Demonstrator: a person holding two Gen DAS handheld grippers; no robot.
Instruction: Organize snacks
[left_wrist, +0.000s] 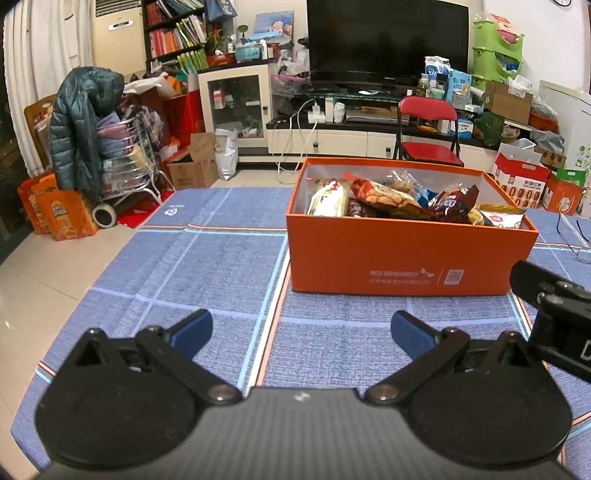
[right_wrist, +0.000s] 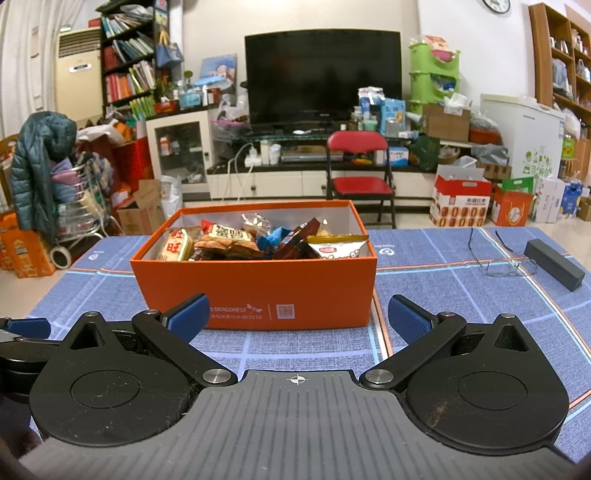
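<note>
An open orange box (left_wrist: 406, 258) (right_wrist: 255, 288) stands on the blue checked tablecloth, filled with several wrapped snack packets (left_wrist: 384, 197) (right_wrist: 229, 242). My left gripper (left_wrist: 301, 328) is open and empty over the cloth, short of the box and to its left. My right gripper (right_wrist: 295, 314) is open and empty too, close to the box's near wall. The right gripper's body shows at the right edge of the left wrist view. A blue pad of the left gripper peeks in at the left edge of the right wrist view.
A pair of glasses (right_wrist: 506, 264) and a dark oblong case (right_wrist: 554, 264) lie on the cloth to the right of the box. Beyond the table stand a red folding chair (right_wrist: 360, 173), a TV (right_wrist: 323, 74) and cluttered shelves. The table's left edge (left_wrist: 74, 299) drops to the floor.
</note>
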